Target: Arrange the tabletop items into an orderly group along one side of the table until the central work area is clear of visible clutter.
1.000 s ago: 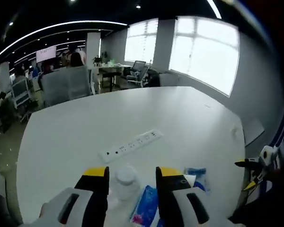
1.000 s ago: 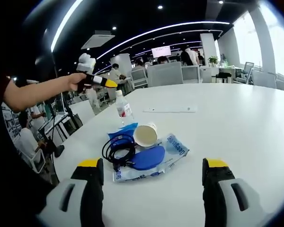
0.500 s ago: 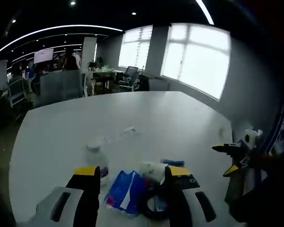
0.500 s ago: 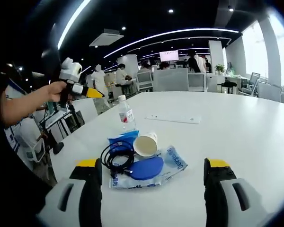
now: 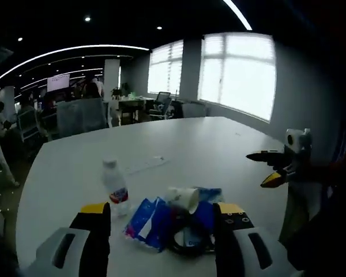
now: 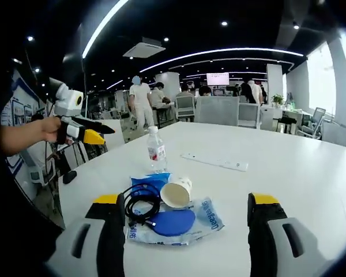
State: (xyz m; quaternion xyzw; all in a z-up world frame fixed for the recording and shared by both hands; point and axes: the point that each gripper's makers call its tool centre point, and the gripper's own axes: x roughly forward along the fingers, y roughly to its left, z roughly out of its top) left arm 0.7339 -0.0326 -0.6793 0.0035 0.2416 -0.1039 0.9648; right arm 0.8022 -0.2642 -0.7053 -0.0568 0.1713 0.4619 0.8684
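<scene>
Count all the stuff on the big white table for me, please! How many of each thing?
Water bottle: 1
Paper cup: 1, on its side
Black cable: 1, coiled
Power strip: 1
Blue packets: at least 2, overlapping, so the count is uncertain
Dark blue flat item: 1
Total: about 7

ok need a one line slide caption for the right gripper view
Right gripper open above a pile of clutter: paper cup, black cable, water bottle behind, left gripper at the side.
</scene>
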